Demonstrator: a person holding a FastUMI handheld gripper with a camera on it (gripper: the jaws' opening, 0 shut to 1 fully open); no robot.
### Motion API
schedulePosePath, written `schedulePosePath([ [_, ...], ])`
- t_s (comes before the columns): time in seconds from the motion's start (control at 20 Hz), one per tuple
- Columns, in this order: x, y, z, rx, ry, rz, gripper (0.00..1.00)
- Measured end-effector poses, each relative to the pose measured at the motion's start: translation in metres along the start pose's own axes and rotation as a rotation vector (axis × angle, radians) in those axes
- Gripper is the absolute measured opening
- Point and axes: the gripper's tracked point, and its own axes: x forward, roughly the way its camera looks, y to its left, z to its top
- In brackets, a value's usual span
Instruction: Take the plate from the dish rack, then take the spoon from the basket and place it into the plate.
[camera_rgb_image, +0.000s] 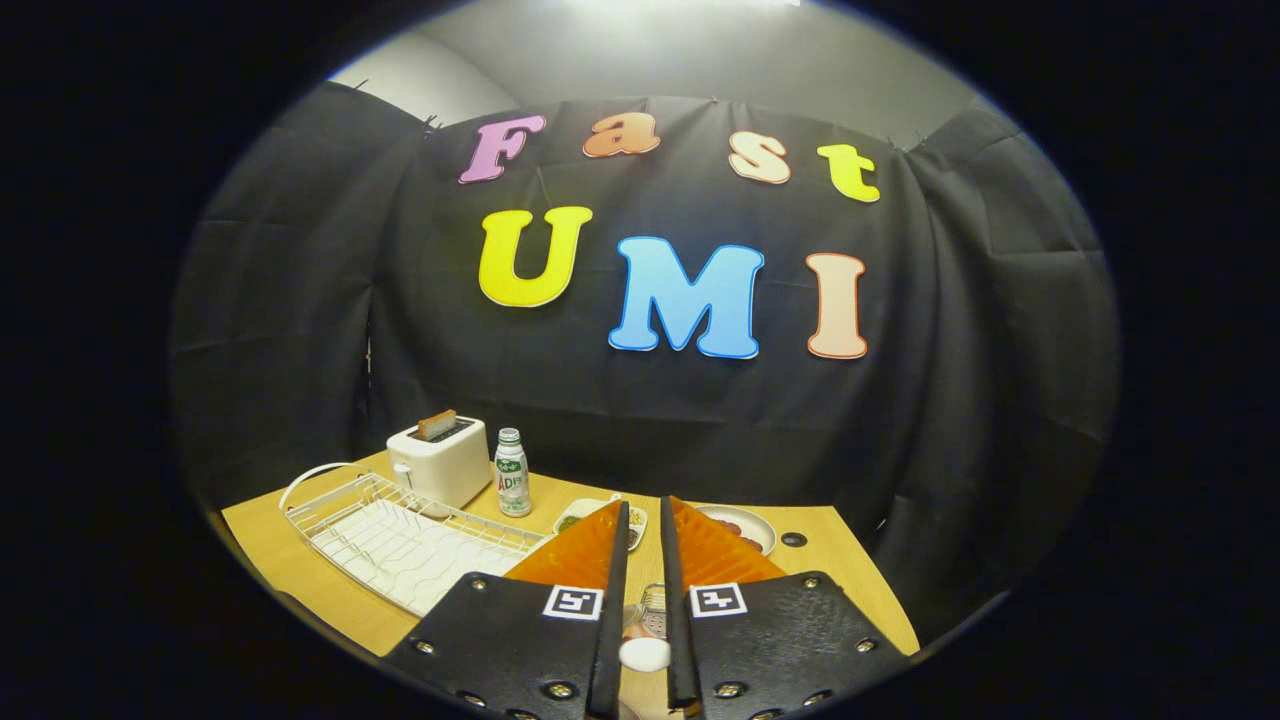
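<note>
Gripper (643, 520) fingers nearly pressed together, raised level above table (300, 560), spoon (645, 652) low between them, dish rack (400, 540) at ten o'clock, plate (745, 527) at one o'clock.

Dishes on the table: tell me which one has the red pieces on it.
The round white plate just beyond the right finger, near the table's far edge, with reddish pieces on it. The other dish, beyond the left finger, holds green and dark food. The gripper is nearly closed.

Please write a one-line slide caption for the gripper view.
Gripper jaws nearly closed above a wooden table with dish rack, toaster and bottle.
</note>
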Motion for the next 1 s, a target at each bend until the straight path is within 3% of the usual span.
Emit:
schedulePosePath([
  [0.3, -0.031, 0.023, 0.005, 0.008, 0.017, 0.04, 0.17],
  [0.65, -0.057, 0.051, -0.025, 0.012, 0.096, 0.1, 0.17],
  [1.0, -0.064, 0.054, -0.048, 0.034, 0.147, 0.101, 0.17],
])
